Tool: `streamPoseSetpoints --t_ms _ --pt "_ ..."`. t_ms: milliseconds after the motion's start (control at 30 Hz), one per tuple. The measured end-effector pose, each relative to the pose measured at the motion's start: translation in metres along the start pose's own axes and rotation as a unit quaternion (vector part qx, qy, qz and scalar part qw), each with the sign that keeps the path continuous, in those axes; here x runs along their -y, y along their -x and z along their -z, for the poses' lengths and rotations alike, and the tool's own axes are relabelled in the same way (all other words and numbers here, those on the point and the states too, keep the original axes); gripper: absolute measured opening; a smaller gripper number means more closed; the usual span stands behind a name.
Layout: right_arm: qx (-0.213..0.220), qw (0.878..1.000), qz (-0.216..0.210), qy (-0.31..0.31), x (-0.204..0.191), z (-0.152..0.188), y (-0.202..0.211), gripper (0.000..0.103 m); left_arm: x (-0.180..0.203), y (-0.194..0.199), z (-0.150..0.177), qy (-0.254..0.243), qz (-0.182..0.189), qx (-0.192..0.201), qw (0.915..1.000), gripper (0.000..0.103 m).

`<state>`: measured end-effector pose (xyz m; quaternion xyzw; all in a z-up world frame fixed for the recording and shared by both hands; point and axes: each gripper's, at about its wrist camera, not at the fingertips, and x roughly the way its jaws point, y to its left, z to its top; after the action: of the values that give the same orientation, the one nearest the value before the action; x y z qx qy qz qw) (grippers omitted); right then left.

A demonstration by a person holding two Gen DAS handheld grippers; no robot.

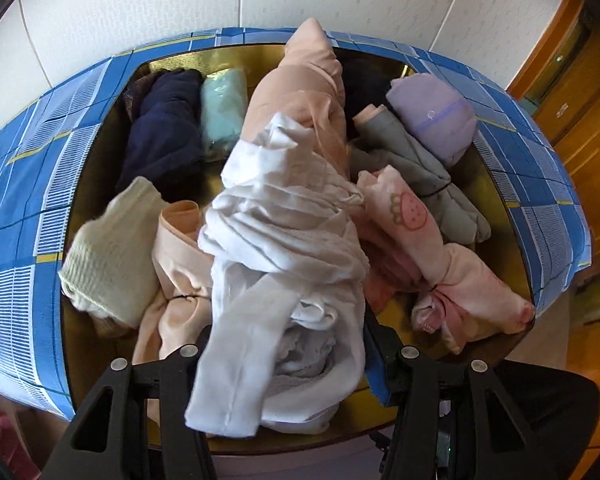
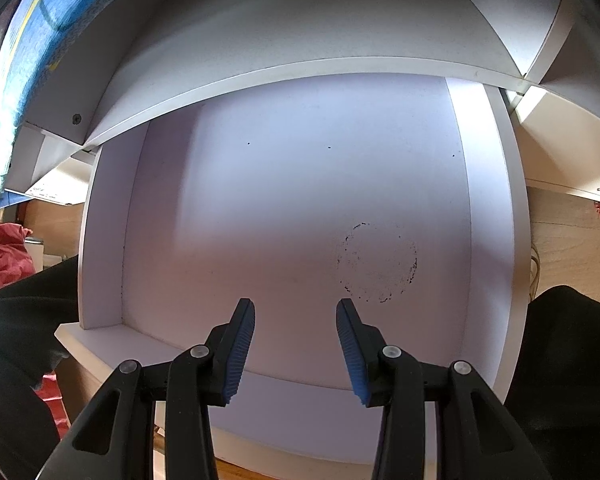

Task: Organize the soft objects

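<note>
Left wrist view
Left gripper point(image 1: 284, 344): its black fingers stand either side of a white garment point(image 1: 284, 248); the cloth hides the pads, so whether they press on it or only flank it cannot be told.
White garment: a crumpled bundle lying nearest the camera, on top of the pile, its loose end hanging down between the fingers.
Box point(image 1: 500, 184): gold inside, filled with rolled and bundled clothes, sitting on a blue checked cloth point(image 1: 24, 200).
Peach garment point(image 1: 300, 92): a long roll running from the far edge of the box toward the middle, its near end under the white garment.
Navy roll point(image 1: 160, 136): far left in the box, with a pale green packet point(image 1: 222, 116) just right of it.
Cream knit piece point(image 1: 108, 248): near left, touching a peach bundle point(image 1: 180, 264) beside it.
Lilac roll point(image 1: 432, 116): far right, with a grey garment point(image 1: 428, 172) just nearer.
Pink strawberry-print garment point(image 1: 416, 216): near right, tied around its middle.

Right wrist view
Right gripper point(image 2: 295, 320): jaws spread wide, blue ribbed pads point(image 2: 242, 348) facing each other with nothing between them.
Shelf compartment point(image 2: 300, 200): a white cubby directly ahead of the fingers, with a faint dark ring mark point(image 2: 376, 264) on its floor to the right.
Blue cloth point(image 2: 32, 40): seen at the far upper left, hanging over the top of the unit.
</note>
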<state>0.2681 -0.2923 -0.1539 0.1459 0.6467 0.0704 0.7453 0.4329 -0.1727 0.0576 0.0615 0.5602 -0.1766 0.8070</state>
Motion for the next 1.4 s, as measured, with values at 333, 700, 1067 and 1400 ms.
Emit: streamPoseSetpoints --t_ms 333,700,1067,1400 --pt "-0.002 1.0 0.002 0.004 -0.001 0.001 0.0 0.043 -0.013 0.049 0.02 0.022 0.015 0.083 0.9962 0.071" --pt "-0.004 1.0 -0.002 0.005 -0.002 0.001 -0.001 0.043 0.007 0.023 0.011 -0.046 -0.028 0.037 0.9979 0.03" --pt "0.002 1.0 -0.008 0.007 -0.002 0.001 0.005 0.043 0.007 0.04 0.035 -0.036 -0.025 0.084 0.9955 0.072" --pt "0.009 0.999 0.005 0.042 -0.013 0.009 0.016 0.061 -0.008 0.085 0.131 0.015 -0.033 0.158 0.9868 0.103"
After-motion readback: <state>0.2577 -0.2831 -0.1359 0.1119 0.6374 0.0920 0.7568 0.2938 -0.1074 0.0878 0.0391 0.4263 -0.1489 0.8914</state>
